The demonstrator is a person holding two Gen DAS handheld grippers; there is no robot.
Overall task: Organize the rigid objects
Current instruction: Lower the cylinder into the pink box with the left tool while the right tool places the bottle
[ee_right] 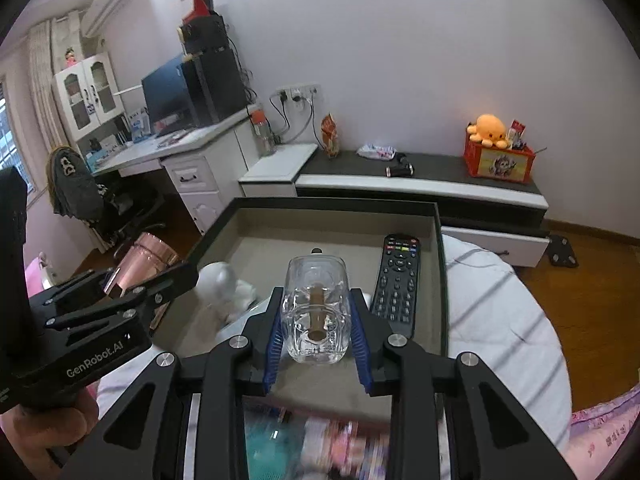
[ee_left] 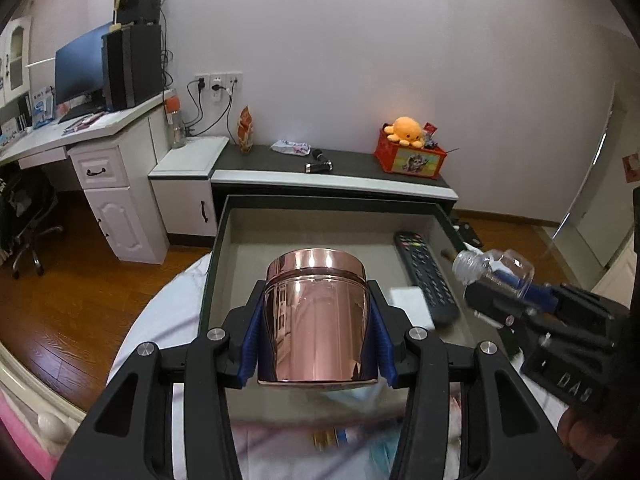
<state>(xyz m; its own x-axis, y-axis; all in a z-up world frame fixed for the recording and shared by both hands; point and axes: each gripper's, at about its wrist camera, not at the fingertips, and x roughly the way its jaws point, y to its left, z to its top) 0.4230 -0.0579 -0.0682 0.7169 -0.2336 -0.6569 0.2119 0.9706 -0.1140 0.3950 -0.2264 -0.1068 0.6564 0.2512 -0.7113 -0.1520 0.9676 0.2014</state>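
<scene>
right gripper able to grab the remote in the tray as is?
Probably not yet. The right gripper is shut on the glass bottle, so its fingers are occupied. The remote lies unobstructed just right of it in the tray; once the bottle is released, the way looks free.

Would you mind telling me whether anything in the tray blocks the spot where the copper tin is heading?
Nothing visible blocks the copper tin, held in the left gripper. The tray floor ahead of it looks bare; the remote lies along the right side and a white figurine sits nearer the left.
</scene>
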